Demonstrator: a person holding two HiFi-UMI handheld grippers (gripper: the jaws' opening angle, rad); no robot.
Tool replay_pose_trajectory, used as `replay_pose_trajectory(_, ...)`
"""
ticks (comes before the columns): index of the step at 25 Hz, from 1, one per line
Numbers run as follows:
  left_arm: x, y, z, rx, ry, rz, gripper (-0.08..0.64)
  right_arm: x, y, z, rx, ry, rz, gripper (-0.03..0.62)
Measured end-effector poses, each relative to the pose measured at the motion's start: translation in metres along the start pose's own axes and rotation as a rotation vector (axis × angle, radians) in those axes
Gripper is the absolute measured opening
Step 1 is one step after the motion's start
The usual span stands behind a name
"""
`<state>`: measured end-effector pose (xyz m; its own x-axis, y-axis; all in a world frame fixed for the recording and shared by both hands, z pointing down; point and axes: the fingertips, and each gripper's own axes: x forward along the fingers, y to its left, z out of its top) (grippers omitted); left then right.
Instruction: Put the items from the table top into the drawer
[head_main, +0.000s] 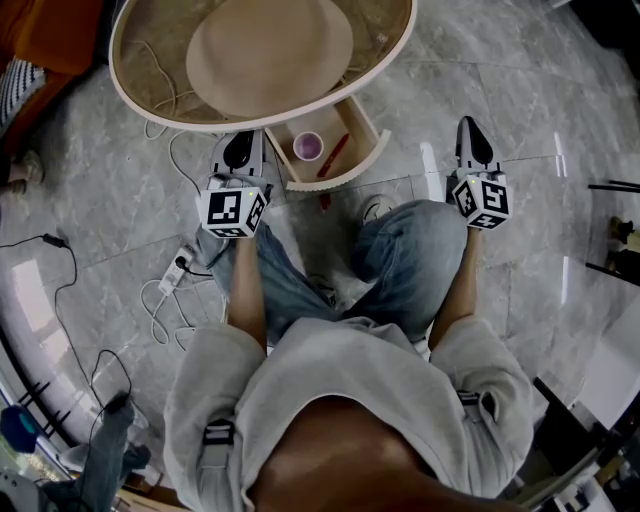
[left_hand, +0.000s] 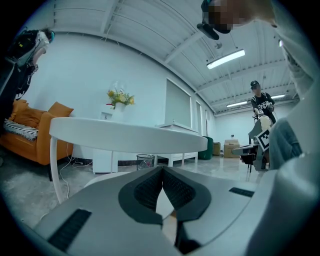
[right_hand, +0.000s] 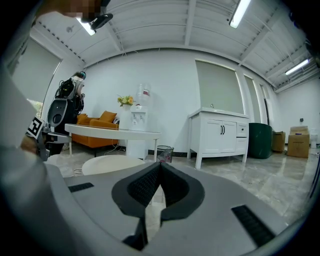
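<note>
A round white-rimmed table (head_main: 400, 50) has a tan top with a beige dome (head_main: 270, 50) in its middle. Below it a curved wooden drawer (head_main: 368, 148) stands open. A cup with a purple top (head_main: 308, 146) and a red pen (head_main: 334, 154) lie inside. My left gripper (head_main: 238, 150) is shut and empty, just left of the drawer's front corner. The right gripper (head_main: 471, 132) is shut and empty too, out to the drawer's right over the floor. The left gripper (left_hand: 162, 172) looks level under the table rim (left_hand: 125, 135). The right gripper (right_hand: 160, 167) shows its pads closed together.
The person's knees in jeans (head_main: 400, 260) are just below the drawer. Cables and a power strip (head_main: 175, 270) lie on the marble floor at the left. An orange sofa (left_hand: 30, 135), a white cabinet (right_hand: 220, 135) and a waste bin (right_hand: 164, 152) stand farther off.
</note>
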<state>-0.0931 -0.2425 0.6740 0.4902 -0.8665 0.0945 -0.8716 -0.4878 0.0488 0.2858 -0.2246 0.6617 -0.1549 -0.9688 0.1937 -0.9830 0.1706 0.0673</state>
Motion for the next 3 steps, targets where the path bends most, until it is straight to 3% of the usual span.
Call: replay_pose_trajectory(3,-0.0004,0.0007,-0.0015,-0.002,0.002,0.004,0.015,0.0011,0.0005,-0.0015,-0.007,0.002,0.003,0.025)
